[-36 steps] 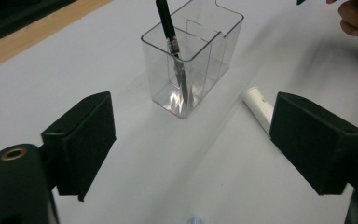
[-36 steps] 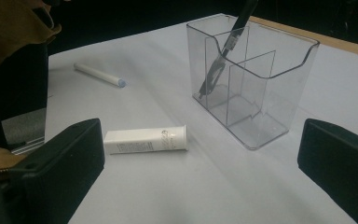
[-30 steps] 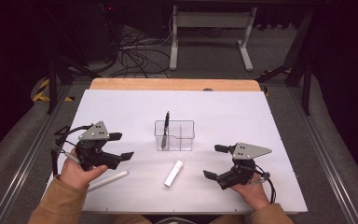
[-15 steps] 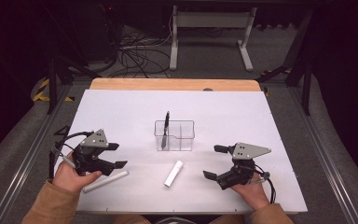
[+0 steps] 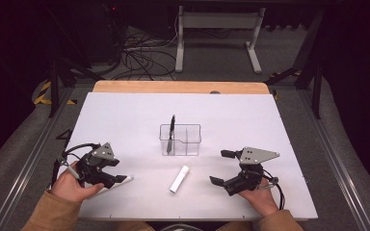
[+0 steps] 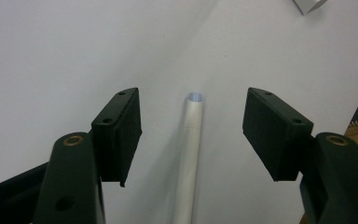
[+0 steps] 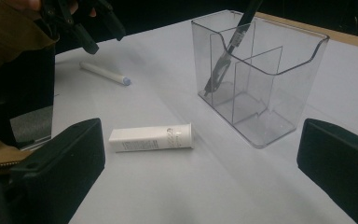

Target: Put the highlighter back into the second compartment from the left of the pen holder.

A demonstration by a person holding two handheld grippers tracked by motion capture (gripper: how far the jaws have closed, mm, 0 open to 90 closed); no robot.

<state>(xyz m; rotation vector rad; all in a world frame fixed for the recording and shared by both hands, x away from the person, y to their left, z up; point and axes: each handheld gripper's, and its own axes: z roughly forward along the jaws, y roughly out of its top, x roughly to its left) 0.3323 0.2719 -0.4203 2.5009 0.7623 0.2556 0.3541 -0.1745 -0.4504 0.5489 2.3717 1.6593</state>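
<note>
- The left hand-held gripper [image 5: 118, 177] sits low over the near left part of the white worktop [image 5: 125, 120], its black jaws about half open and just now closing in
- Between those jaws lies a slim white marker pen with a pale blue tip [image 6: 190, 154], flat on the worktop; in the left gripper view there is clear space between the pen and each pad, so it is straddled but not gripped
- In the high view the pen's free end pokes out to the right of the left hand-held gripper, pointing towards the middle of the worktop
- The right hand-held gripper [image 5: 219, 167] rests near the front right of the worktop, jaws spread wide with nothing between them
- A small white squeeze tube with fine grey print [image 7: 151, 138] lies flat on the worktop between the two hand-held grippers, apart from both
- A clear plastic two-compartment organiser box [image 5: 191, 139] stands upright just behind the tube, near the centre
- A black pen [image 5: 171, 131] leans in the organiser's left compartment, its top rising above the rim
</note>
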